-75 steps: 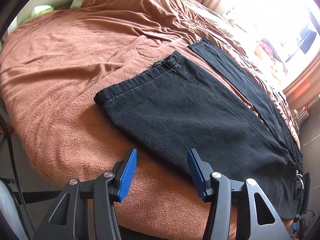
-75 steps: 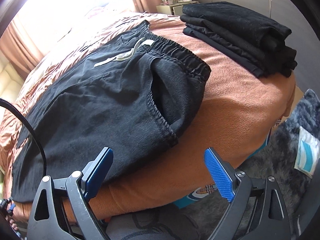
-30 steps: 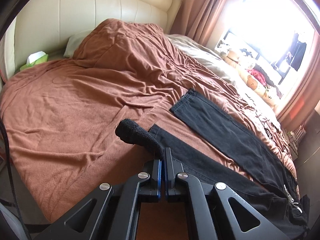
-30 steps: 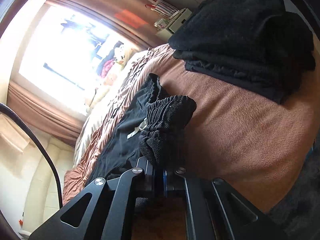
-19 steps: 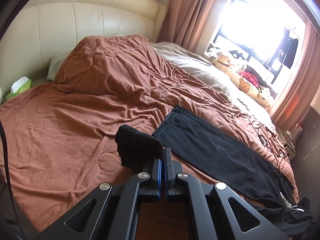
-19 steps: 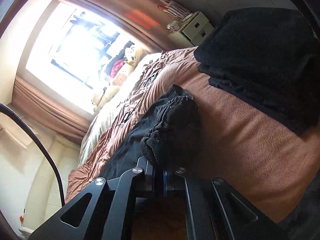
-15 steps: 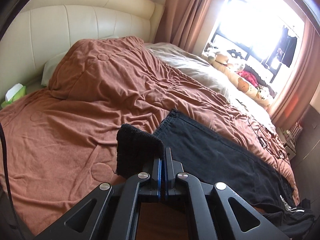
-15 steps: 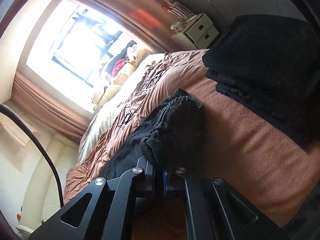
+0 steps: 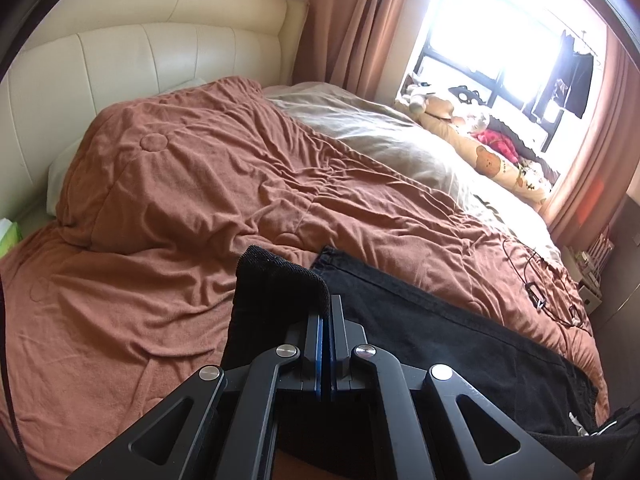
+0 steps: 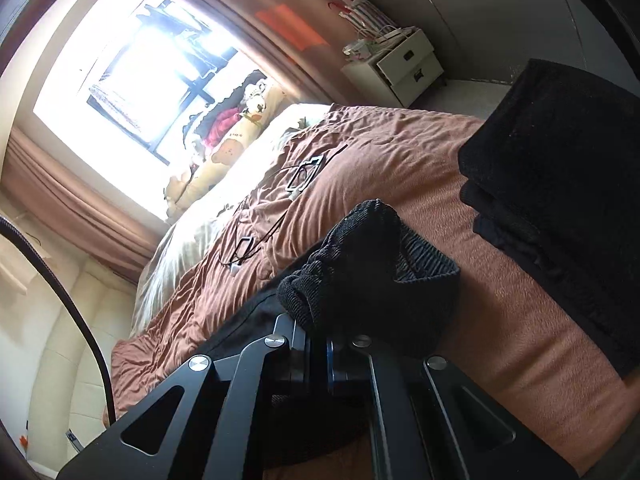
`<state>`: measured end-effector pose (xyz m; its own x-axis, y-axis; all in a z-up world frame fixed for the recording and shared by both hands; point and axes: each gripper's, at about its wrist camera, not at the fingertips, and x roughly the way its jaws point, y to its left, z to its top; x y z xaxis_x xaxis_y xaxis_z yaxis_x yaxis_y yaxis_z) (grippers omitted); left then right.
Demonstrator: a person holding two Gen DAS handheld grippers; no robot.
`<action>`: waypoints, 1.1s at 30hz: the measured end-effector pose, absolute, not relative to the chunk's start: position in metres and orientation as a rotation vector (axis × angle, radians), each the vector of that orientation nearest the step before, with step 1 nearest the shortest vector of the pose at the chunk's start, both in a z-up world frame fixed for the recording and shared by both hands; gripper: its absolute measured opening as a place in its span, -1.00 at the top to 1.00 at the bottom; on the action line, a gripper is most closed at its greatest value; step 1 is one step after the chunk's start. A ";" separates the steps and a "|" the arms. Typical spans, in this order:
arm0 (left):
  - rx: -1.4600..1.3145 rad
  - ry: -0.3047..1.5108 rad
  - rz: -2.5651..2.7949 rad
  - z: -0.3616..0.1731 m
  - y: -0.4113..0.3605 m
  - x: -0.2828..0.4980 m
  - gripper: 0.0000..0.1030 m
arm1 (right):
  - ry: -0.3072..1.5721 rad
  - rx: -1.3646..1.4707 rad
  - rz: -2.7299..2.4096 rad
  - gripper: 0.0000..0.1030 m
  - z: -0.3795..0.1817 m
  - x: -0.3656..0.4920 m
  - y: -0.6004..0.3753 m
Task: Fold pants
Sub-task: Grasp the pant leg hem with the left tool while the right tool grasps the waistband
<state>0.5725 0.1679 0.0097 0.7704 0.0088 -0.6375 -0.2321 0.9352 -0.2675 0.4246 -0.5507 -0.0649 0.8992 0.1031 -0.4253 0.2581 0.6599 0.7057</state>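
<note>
Brown bedspread [image 9: 168,200] now farther below, both sets of fingers [image 9: 325,312] still clenched on raised black pants [image 9: 440,332].

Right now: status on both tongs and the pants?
Left tongs shut on pants leg hem, lifted. Right tongs shut on the waistband. Other leg flat on the blanket. Folded stack close right, cables beyond.

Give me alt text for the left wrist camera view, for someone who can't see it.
The left gripper is shut on a hem of the black pants, lifting it above the other leg, which lies flat across a rumpled brown blanket. Behind are a cream headboard and a bright window.
</note>
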 end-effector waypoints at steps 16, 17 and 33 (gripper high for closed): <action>-0.363 0.847 0.165 -0.060 0.155 0.703 0.96 | 0.579 0.791 -0.198 0.97 -0.056 0.559 -0.538; -0.362 0.857 0.168 -0.065 0.154 0.709 0.96 | 0.588 0.789 -0.203 0.97 -0.058 0.565 -0.538; -0.344 0.972 0.189 -0.122 0.138 0.806 0.96 | 0.710 0.724 -0.284 0.97 -0.083 0.650 -0.537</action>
